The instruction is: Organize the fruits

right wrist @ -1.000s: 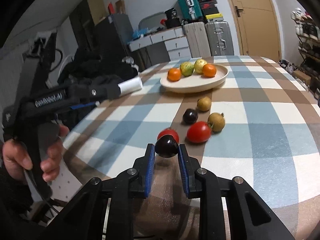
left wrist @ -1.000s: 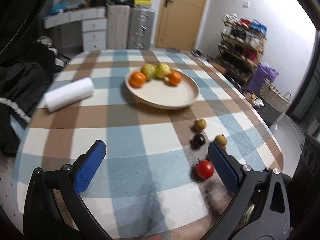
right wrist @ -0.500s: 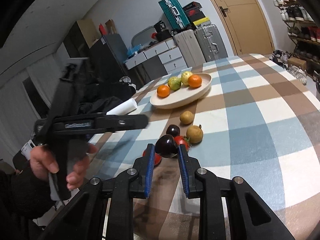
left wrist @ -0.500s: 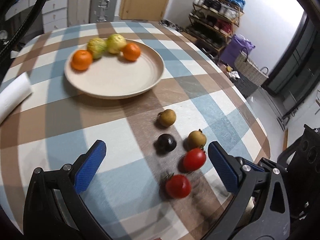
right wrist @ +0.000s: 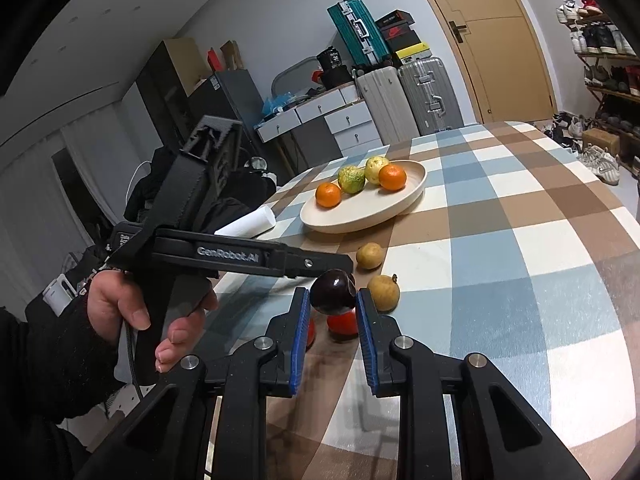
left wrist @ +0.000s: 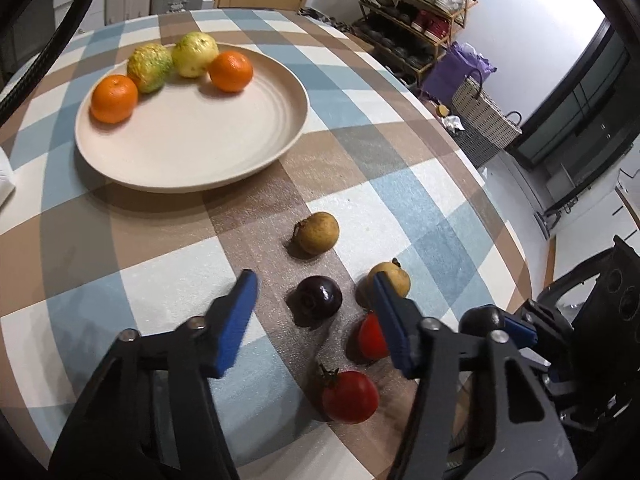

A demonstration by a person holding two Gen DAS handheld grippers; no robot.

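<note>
A cream plate [left wrist: 192, 148] holds two oranges and two yellow-green fruits; it also shows in the right wrist view [right wrist: 360, 216]. On the checked cloth lie a dark plum [left wrist: 319, 296], two brown fruits [left wrist: 318, 232] [left wrist: 394, 278] and two red tomatoes [left wrist: 350, 396] [left wrist: 370, 338]. My left gripper [left wrist: 314, 308] is open, its jaws either side of the dark plum and just above it. My right gripper [right wrist: 333, 302] is shut on another dark plum [right wrist: 333, 290], held above the table over the tomatoes.
A white paper roll [right wrist: 250, 224] lies left of the plate. The left gripper's body [right wrist: 224, 258] and the hand reach across the right wrist view. The table's right edge [left wrist: 516, 248] drops to the floor; a shoe rack [left wrist: 420, 8] and basket stand beyond.
My left gripper moved forward and down over the loose fruits and its jaws narrowed around the dark plum. My right gripper lifted its plum higher and tilted up.
</note>
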